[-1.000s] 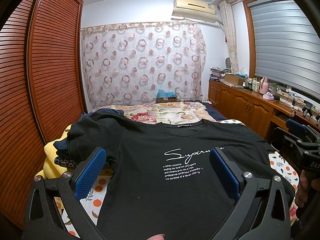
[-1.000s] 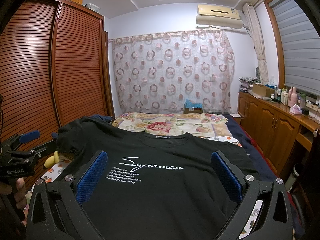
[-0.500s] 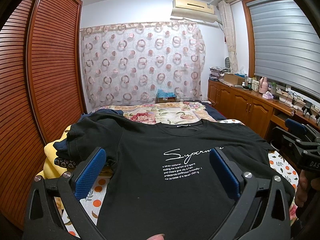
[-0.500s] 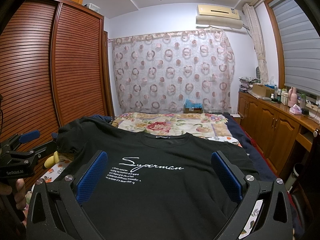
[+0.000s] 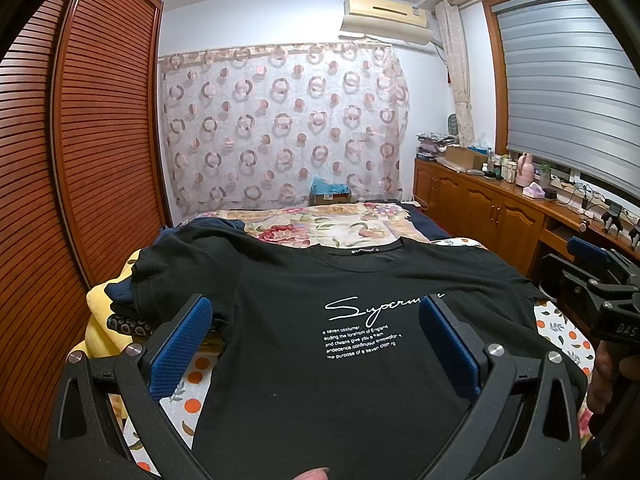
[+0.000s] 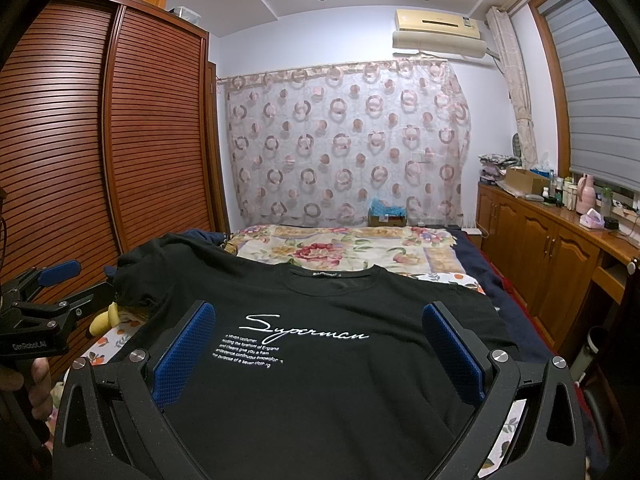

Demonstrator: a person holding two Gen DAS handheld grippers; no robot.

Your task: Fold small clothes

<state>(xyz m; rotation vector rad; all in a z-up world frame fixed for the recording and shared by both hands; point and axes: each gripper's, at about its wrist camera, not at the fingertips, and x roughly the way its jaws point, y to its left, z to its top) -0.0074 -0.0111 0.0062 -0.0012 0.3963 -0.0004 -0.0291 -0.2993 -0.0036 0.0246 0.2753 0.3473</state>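
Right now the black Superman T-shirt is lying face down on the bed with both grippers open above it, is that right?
Not quite: the black T-shirt lies face up, its white print and neck label showing in the right wrist view. The rest holds: it is spread on the bed, with the left gripper and right gripper open.

The wardrobe (image 5: 80,184) crowds the bed's (image 5: 344,226) left edge; the cabinet (image 6: 548,256) leaves a floor gap on the right.

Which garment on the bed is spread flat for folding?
The black T-shirt with white "Superman" script, lying flat face up. The navy garment beside its sleeve is bunched up on the yellow blanket.
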